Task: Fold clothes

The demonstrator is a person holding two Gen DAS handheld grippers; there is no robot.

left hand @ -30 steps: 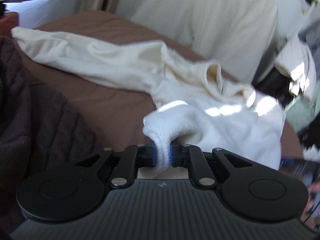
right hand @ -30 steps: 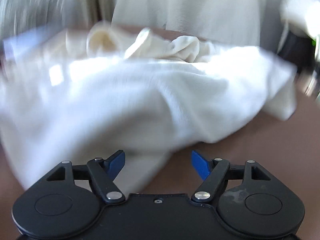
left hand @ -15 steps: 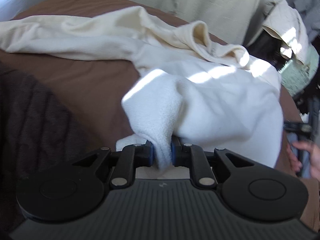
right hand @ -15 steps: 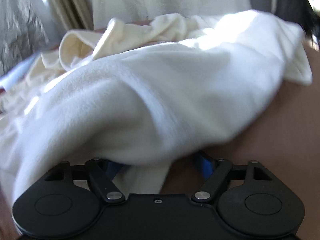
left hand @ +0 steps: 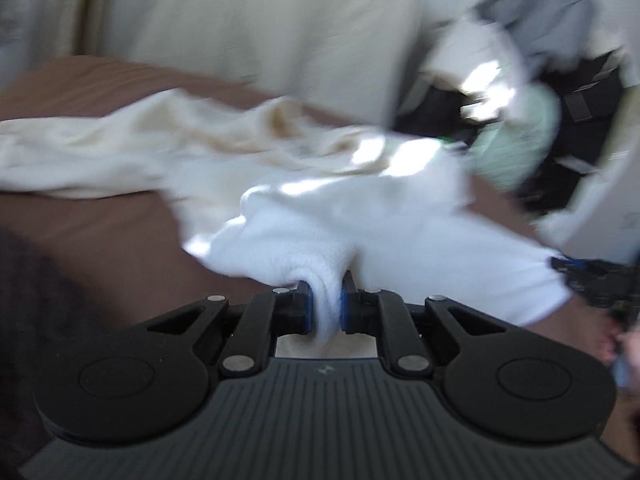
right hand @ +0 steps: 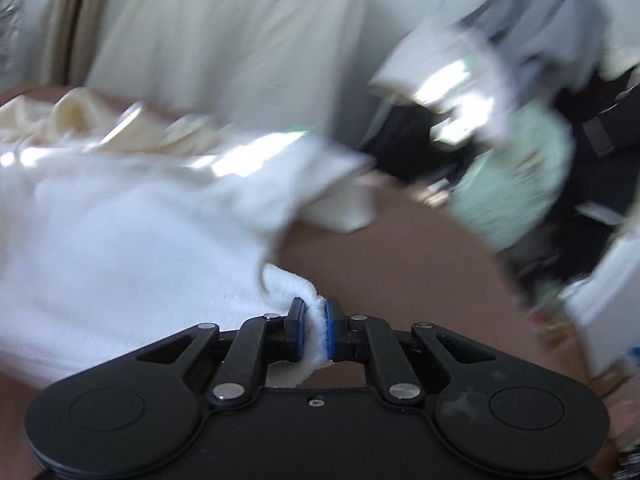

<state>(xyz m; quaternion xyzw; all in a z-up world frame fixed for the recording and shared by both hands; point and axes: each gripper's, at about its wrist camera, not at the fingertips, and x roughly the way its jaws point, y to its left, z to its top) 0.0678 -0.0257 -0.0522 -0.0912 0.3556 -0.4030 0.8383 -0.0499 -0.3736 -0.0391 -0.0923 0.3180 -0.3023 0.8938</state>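
Observation:
A white fleecy garment (left hand: pixel 360 216) lies crumpled on a brown bed cover (left hand: pixel 100 220). My left gripper (left hand: pixel 325 308) is shut on a pinched fold of it. In the right wrist view the same garment (right hand: pixel 120 248) spreads to the left, and my right gripper (right hand: pixel 317 332) is shut on its hem edge. The right gripper also shows at the far right of the left wrist view (left hand: pixel 592 280). A cream garment (left hand: pixel 120 148) lies behind the white one. Both views are motion-blurred.
A pale pillow or cushion (left hand: pixel 260 20) stands behind the bed. A heap of clothes, pale green (right hand: pixel 520 184) and grey (right hand: pixel 560 28), sits over dark objects at the right. A dark knitted blanket (left hand: pixel 32 300) covers the left of the bed.
My right gripper has closed on the white garment's hem; it was open before. Both grippers have swung, and the views now look further right. The left grip is unchanged.

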